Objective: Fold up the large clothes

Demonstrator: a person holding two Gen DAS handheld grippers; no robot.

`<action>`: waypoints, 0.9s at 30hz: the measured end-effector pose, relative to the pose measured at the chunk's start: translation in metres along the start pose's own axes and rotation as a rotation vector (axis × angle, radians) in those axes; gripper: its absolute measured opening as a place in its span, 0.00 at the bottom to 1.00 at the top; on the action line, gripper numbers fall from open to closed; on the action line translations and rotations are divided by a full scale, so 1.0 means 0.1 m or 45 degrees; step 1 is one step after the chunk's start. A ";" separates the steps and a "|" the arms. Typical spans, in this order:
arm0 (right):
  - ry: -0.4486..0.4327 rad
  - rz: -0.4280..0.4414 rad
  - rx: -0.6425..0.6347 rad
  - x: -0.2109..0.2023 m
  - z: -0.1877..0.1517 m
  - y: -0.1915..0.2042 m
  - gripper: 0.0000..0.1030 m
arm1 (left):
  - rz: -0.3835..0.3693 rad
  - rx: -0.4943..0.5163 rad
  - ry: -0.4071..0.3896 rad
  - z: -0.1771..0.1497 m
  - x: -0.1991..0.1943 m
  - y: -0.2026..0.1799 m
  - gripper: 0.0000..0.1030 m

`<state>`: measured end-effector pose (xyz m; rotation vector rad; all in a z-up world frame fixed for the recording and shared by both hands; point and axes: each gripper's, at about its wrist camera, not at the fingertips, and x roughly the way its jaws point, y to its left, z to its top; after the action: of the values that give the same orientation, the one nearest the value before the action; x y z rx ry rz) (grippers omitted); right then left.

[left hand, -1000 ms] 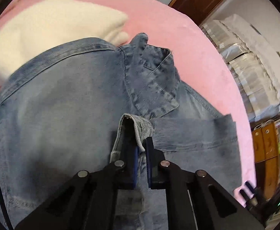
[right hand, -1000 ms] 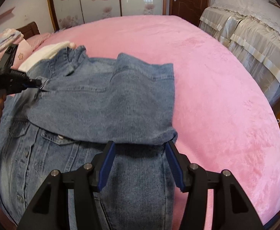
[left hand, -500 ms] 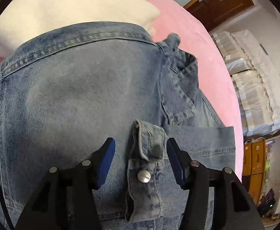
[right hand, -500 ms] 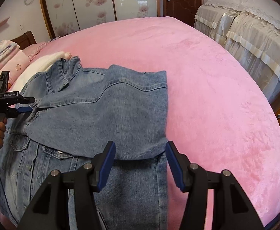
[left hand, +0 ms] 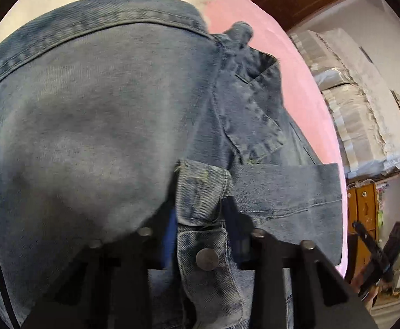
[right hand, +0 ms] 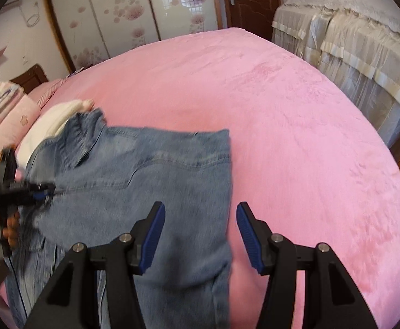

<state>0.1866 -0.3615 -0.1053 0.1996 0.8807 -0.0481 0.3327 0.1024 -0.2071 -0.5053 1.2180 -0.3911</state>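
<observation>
A pink bed (right hand: 296, 137) fills most of the view ahead of the right gripper (right hand: 200, 235) and carries everything else. The denim jacket (right hand: 150, 181) lies spread on it, running from under that gripper away to its left, with the folded edge passing between the two blue pads without touching them; the jaws stand apart and hold nothing. A cream blanket (right hand: 54, 120) sits beyond the jacket's collar (left hand: 252, 104), touching it. The left gripper (left hand: 200, 219) points down onto the jacket, and its jaws are closing around the sleeve cuff (left hand: 200, 192), which stands upright between them with denim against both pads. Just below the cuff, nearer that gripper's body, a metal button (left hand: 207, 259) shows.
</observation>
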 end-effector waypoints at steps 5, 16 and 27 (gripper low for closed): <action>0.057 0.002 0.101 0.54 0.41 -0.25 0.53 | 0.154 0.136 -0.094 -0.06 -0.17 -0.36 0.08; 0.072 -0.079 -0.002 1.10 0.64 -0.13 0.09 | 0.294 0.106 -0.221 0.11 -0.53 -0.41 0.07; 0.088 -0.006 0.069 0.59 0.47 -0.33 0.44 | 0.248 -0.020 -0.095 0.03 -0.41 0.00 0.26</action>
<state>0.2556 -0.4001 -0.1270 0.2509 0.9495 -0.0702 0.3229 0.1254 -0.1745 -0.4067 1.1871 -0.1956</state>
